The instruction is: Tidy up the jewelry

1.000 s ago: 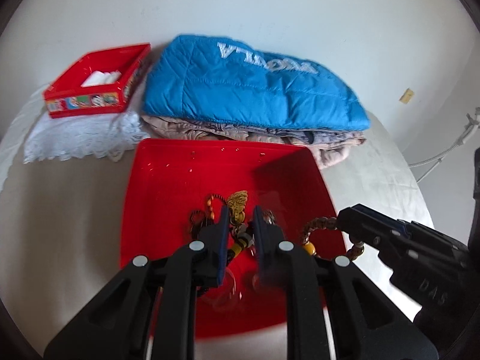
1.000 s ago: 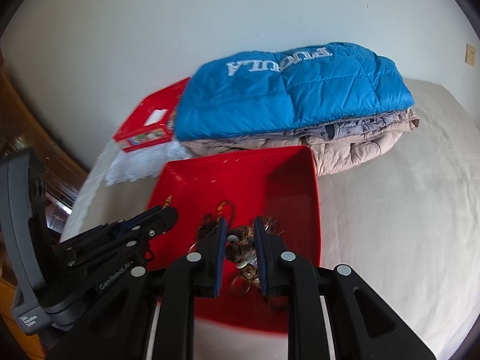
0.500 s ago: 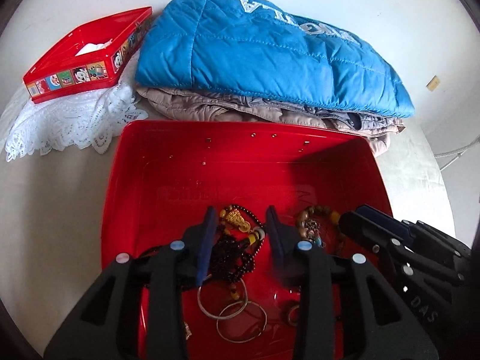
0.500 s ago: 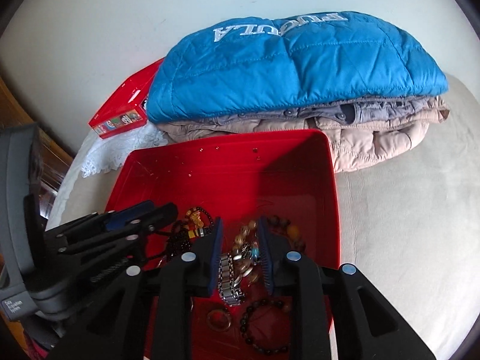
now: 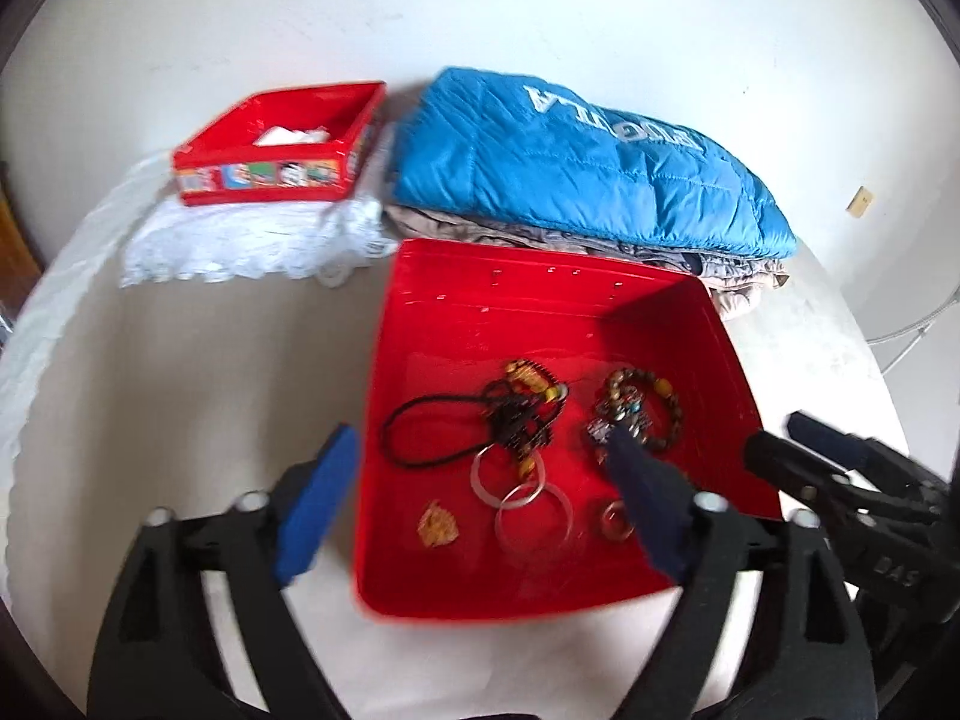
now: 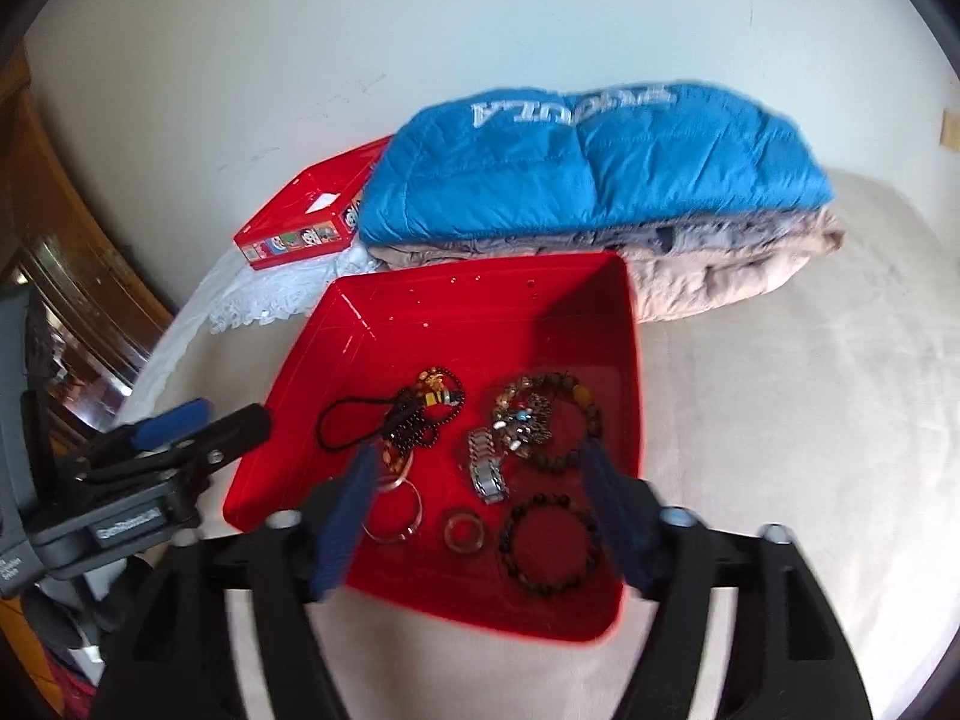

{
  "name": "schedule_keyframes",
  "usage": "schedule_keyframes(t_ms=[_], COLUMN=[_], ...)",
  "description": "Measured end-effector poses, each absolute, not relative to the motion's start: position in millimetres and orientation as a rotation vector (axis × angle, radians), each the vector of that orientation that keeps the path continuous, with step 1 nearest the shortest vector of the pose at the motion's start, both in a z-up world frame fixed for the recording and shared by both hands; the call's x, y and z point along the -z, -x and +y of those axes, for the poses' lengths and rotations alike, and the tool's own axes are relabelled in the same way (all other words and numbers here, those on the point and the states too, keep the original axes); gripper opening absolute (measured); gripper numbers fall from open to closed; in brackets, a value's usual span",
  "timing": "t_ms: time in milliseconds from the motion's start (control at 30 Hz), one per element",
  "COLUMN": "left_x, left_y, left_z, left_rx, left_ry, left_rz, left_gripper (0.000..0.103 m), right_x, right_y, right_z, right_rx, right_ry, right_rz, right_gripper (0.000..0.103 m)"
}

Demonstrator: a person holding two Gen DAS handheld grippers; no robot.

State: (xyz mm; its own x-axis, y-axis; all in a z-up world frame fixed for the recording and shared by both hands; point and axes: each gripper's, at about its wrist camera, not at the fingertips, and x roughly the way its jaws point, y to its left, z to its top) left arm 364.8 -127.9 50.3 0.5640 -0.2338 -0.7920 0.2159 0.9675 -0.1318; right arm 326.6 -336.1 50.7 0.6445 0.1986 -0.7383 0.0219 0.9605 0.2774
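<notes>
Cream bedding (image 6: pixel 780 420) under red tray (image 6: pixel 624 360), white wall (image 6: pixel 420 30) behind, left tool (image 5: pixel 480 480) and right tool (image 6: pixel 480 492) both wide, empty.

Home bedroom, folded blue jacket (image 6: pixel 591 171) on bed (image 6: pixel 780 420), lace cloth (image 5: pixel 252 240), wooden furniture (image 6: pixel 54 228)

White letters are stitched on the blue jacket (image 6: pixel 591 174), seen upside down and read as "PUGULA", though the middle letters are uncertain. "DAS" is moulded on the right gripper (image 5: pixel 852 474) body in the left wrist view. A label reading roughly "GenRobot.AI" is carried on the left gripper (image 6: pixel 198 426); it is blurred.
</notes>
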Motion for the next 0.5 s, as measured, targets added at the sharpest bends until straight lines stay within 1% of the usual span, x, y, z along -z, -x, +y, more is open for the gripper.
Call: schedule_keyframes(t_ms=[33,100,133,200,367,500], left_x=[-52.7,-56.6,-57.8,-57.1,-58.5,-58.8], left_y=[-357.7,-345.1,-338.9,-328.6,-308.7,-294.9], left_z=[-124.4,-118.2,-115.3,-111.9,-99.0,-95.5], left_rx=[0.259,0.246,0.237,0.206,0.208,0.217], left_ry=[0.021,0.018,0.011,-0.011,0.029,0.007], left_rz=[0.924,0.903,0.896,0.901,0.9,0.884], left_gripper=[0.09,0.092,0.095,0.096,0.096,0.096], right_x=[-54.9,-60.9,-62.6,-64.3,-64.5,-62.3], right_y=[-318.2,-307.5,-304.1,-295.2,-274.8,-264.6], right_z=[-332.5,-328.4,-327.0,-324.8,-320.2,-321.4], right_rx=[-0.075,-0.048,-0.045,-0.051,-0.06,-0.064], right_ry=[-0.242,-0.208,-0.205,-0.218,-0.217,-0.236], right_rz=[0.848,0.827,0.825,0.833,0.837,0.834], right_gripper=[0.087,0.089,0.092,0.096,0.097,0.097])
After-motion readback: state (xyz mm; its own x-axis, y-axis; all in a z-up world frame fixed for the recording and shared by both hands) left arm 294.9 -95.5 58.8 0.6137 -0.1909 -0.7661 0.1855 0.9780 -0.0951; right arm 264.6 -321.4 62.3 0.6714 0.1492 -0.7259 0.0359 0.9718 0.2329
